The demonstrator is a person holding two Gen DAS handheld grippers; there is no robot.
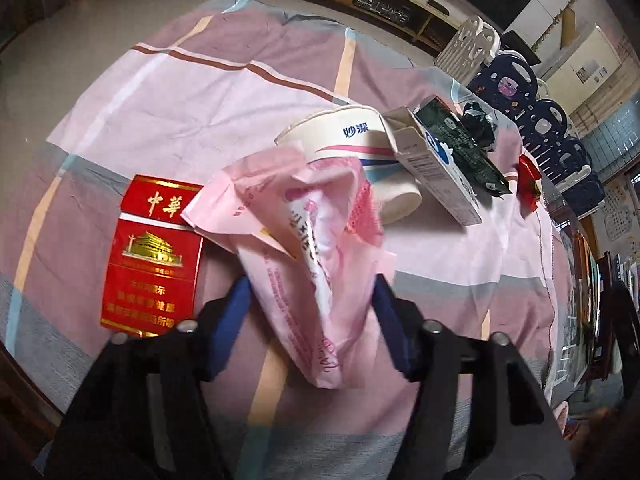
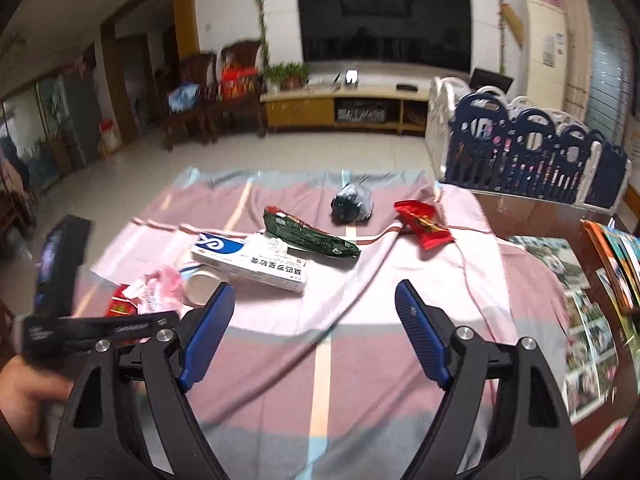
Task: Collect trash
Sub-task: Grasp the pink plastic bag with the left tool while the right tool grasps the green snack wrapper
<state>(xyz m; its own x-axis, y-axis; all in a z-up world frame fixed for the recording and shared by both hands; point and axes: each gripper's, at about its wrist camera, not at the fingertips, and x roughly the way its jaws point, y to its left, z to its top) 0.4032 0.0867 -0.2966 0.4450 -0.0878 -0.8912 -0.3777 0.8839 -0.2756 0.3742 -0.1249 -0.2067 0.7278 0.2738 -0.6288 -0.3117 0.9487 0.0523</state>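
Observation:
My left gripper (image 1: 310,286) is shut on a crumpled pink plastic wrapper (image 1: 304,240), held just above the striped cloth; it also shows in the right wrist view (image 2: 160,288). Beside it lie a red cigarette pack (image 1: 154,256), a tipped paper cup (image 1: 356,152), a white toothpaste box (image 1: 436,164) (image 2: 248,260), a dark green snack bag (image 2: 308,234), a dark crumpled bag (image 2: 352,202) and a red wrapper (image 2: 424,222). My right gripper (image 2: 314,298) is open and empty above the cloth, nearer than the trash.
The pink and grey striped cloth (image 2: 320,360) covers the table. Photos and books (image 2: 592,300) lie along the table's right edge. A blue and white playpen fence (image 2: 532,156) stands behind the table on the right. My left hand and its gripper body (image 2: 60,312) are at the left.

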